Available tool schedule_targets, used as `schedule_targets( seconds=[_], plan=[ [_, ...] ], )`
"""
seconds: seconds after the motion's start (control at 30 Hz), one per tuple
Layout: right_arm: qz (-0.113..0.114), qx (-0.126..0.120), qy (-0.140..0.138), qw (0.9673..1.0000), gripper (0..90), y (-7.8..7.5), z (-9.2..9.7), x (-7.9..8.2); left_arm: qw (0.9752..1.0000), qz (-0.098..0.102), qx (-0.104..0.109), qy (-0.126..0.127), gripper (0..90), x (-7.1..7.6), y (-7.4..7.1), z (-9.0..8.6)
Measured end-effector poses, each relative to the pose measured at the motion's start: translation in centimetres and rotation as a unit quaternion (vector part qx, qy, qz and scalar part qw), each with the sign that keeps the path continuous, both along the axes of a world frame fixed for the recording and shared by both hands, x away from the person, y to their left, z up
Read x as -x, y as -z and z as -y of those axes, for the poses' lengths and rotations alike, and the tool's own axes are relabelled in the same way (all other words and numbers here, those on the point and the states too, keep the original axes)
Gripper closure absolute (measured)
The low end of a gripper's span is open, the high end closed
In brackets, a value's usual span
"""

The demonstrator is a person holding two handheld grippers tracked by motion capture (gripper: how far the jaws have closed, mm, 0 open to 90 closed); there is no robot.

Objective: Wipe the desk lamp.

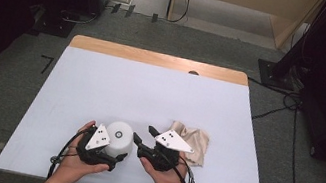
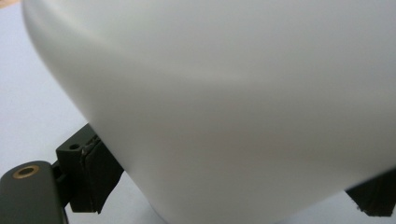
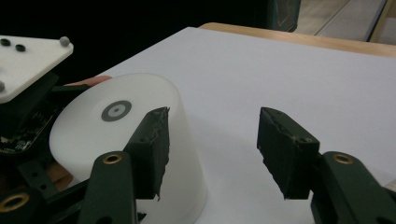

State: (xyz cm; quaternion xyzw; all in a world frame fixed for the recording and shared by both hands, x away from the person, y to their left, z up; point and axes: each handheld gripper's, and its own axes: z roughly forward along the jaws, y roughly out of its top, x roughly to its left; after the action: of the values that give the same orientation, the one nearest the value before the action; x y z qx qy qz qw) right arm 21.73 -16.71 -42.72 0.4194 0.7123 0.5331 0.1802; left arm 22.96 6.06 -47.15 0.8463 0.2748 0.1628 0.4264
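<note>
Table under a pale sheet takes up the middle of the high view, with a bare wooden strip along its far edge. At lower left of centre the left hand holds the left gripper, whose jaws are clamped on a white cup standing upside down on the sheet, its flat base up with a small grey ring mark in the middle. In the left gripper view the cup's smooth white wall spreads across the frame, one black pad pressed to it at lower left and the other at the lower right corner.

Just right of the cup in the high view sits the right gripper, carried by the right hand, its tips pointing toward the upper left and close beside the cup without touching. In the right gripper view its jaws stand apart with nothing between them, just bare sheet in the gap; the cup lies behind the left jaw.

Further right in the high view, a crumpled beige cloth lies on the sheet just beyond the right gripper.
</note>
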Motion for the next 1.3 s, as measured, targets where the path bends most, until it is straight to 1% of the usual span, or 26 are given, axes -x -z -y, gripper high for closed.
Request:
schedule_targets(
  seconds=[0.07, 0.17, 0.2, 0.4, 0.57, 0.7, 0.77, 0.8, 0.9, 1.0, 1.23, 1.3],
  plan=[
    [0.003, -0.008, 0.000, 1.0000, 42.8, -0.3, 0.1, 0.1, 1.0000, 0.004, -0.006, 0.003, 7.6, 0.1, -0.1, 0.2],
    [0.007, -0.008, -0.011, 0.9999, 41.0, -0.3, -0.2, 0.3, 0.9999, 0.009, -0.009, 0.005, 7.7, 0.2, -0.1, 0.3],
    [0.005, -0.008, -0.015, 0.9998, 40.4, -0.3, -0.3, 0.3, 0.9999, 0.010, -0.010, 0.005, 7.7, 0.2, -0.1, 0.3],
    [0.004, -0.006, -0.012, 0.9999, 39.6, -0.4, -0.1, 0.4, 0.9997, 0.017, -0.015, 0.009, 7.7, 0.5, -0.2, 0.5],
    [0.000, -0.013, -0.009, 0.9999, 39.6, -0.3, 0.0, 0.2, 0.9995, 0.026, -0.017, 0.011, 7.7, 0.6, -0.2, 0.7],
    [-0.001, -0.013, -0.008, 0.9999, 39.7, -0.3, 0.2, 0.1, 0.9992, 0.031, -0.020, 0.011, 7.8, 0.7, -0.4, 0.8],
    [-0.002, -0.012, -0.003, 0.9999, 40.1, -0.3, 0.4, 0.0, 0.9992, 0.033, -0.020, 0.011, 7.8, 0.8, -0.5, 0.8],
    [-0.008, -0.015, -0.001, 0.9999, 40.4, -0.3, 0.4, 0.1, 0.9992, 0.032, -0.019, 0.013, 7.8, 0.8, -0.5, 0.8],
    [-0.006, -0.019, -0.002, 0.9998, 40.4, -0.3, 0.6, 0.0, 0.9996, 0.021, -0.004, 0.019, 7.8, 0.7, -0.6, 0.7],
    [-0.012, -0.023, 0.000, 0.9997, 40.4, -0.3, 0.8, 0.0, 0.9995, 0.025, -0.007, 0.018, 7.8, 0.8, -0.7, 0.8],
    [-0.023, -0.028, 0.007, 0.9993, 40.2, 0.0, 1.3, -0.2, 0.9994, 0.025, -0.008, 0.021, 7.8, 0.9, -0.8, 0.7],
    [-0.028, -0.035, 0.007, 0.9990, 40.1, 0.1, 1.4, -0.3, 0.9994, 0.025, -0.008, 0.022, 7.8, 0.9, -0.8, 0.7]
  ],
)
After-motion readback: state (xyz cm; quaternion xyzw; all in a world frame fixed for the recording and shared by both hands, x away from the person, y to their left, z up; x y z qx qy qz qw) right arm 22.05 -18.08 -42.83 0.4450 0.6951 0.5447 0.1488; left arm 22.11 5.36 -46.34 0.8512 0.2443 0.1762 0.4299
